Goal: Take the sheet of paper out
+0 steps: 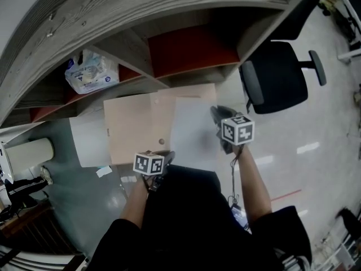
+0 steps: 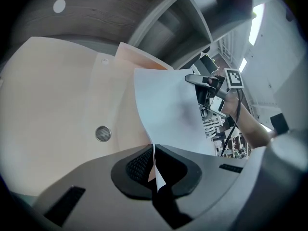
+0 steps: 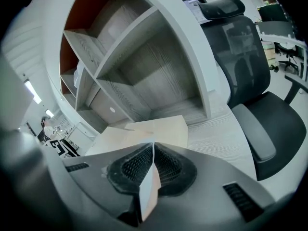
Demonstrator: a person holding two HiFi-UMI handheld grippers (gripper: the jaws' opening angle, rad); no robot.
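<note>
Pinching tight, both tongs have the sheet of paper now! The white sheet lies spread over the right half of the beige folder and reaches out past the folder's right edge.

The left gripper sits at the folder's near edge, close to the folder's round snap button. Its jaws are narrow, clamped on the sheet's near-left corner. From the left gripper view, the left gripper has the paper's point caught between its pads, and the sheet rises from there across the folder.

The right gripper is just off the folder's right side, gripping the sheet's right edge. From the right gripper view, the right gripper is squeezed onto a thin fold of the sheet, with the folder lying flat beyond the jaws.

An office chair stands well to the right of the folder.
</note>
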